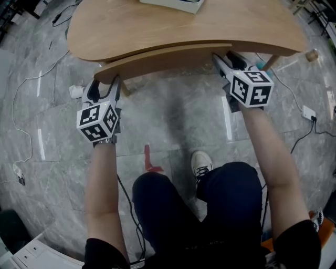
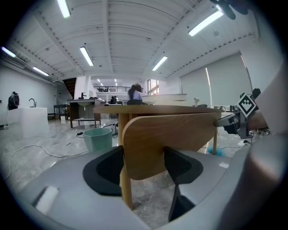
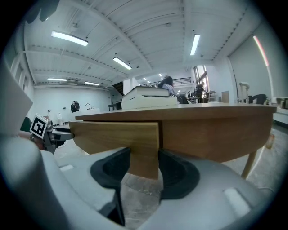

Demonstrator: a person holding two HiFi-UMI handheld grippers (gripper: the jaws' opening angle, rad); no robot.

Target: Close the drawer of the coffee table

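Counter (image 1: 184,29), wooden, curved top, one white box (image 1: 173,4) at its far edge; drawer (image 1: 157,62) under the top, its front standing a little way out, not yet shut. Left claw (image 1: 106,83) at the drawer front's rounded left end, jaws wide, the panel showing in the gap (contact with the pads cannot be made out); right claw (image 1: 226,59) at the right end, likewise wide, the panel's edge in its gap. Floor (image 1: 173,115): grey marble, cables (image 1: 31,79), a red mark (image 1: 150,160) — and a teal bin (image 2: 97,138) beyond the counter.
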